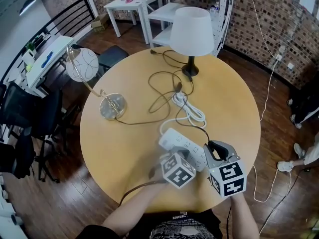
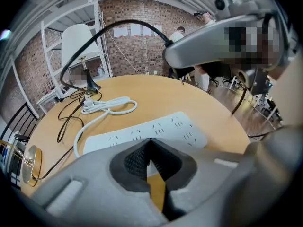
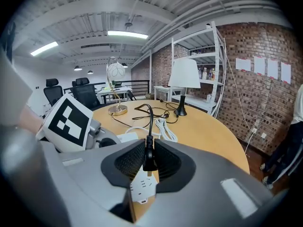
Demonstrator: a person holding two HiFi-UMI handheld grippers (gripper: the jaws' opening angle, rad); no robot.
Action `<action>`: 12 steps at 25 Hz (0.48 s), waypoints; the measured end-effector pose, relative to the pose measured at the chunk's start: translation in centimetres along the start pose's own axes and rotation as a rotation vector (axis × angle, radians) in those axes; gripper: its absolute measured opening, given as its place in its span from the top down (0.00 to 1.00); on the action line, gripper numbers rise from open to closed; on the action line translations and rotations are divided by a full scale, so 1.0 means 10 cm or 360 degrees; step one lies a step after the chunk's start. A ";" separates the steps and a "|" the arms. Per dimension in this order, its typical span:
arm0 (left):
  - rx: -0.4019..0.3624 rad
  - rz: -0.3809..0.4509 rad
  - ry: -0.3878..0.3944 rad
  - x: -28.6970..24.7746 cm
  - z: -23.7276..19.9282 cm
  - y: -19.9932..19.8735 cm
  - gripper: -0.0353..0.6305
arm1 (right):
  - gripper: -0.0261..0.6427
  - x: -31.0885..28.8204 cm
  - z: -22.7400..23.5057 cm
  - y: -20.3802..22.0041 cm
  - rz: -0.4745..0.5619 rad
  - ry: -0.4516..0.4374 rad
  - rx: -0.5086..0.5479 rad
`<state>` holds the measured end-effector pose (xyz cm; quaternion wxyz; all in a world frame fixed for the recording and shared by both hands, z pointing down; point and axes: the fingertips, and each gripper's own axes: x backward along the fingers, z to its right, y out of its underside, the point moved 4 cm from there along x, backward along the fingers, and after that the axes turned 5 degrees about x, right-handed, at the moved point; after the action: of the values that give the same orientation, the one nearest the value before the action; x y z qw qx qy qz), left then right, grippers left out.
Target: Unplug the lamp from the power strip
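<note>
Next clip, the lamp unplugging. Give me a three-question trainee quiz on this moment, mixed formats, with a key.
1. True or false: the right gripper is shut on the black plug.
2. The left gripper, its tips together, is nearest to: A) the coiled cable, B) the white power strip, C) a black chair.
3. Short answer: how many lamps stand on the round table?
Key: 1 true; 2 B; 3 two, the white-shaded lamp and the globe lamp.
</note>
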<state>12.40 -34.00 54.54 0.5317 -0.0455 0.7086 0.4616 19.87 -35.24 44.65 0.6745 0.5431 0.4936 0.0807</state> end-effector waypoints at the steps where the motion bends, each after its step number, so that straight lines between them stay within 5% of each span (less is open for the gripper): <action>1: -0.0003 0.0001 -0.0003 0.00 0.00 0.00 0.95 | 0.87 0.00 0.01 0.05 -0.0008 0.0006 -0.0017; 7: 0.0047 0.0062 -0.0064 0.04 0.00 -0.01 0.95 | 0.87 -0.04 0.06 0.36 -0.0080 0.0034 -0.0093; 12: 0.0146 0.0243 -0.0147 0.21 -0.05 -0.13 0.95 | 0.87 -0.05 0.12 0.60 -0.0113 0.0073 -0.0212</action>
<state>11.86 -34.17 52.06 0.5286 0.0542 0.7052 0.4694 23.05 -33.95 49.67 0.7001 0.4773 0.5213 0.1018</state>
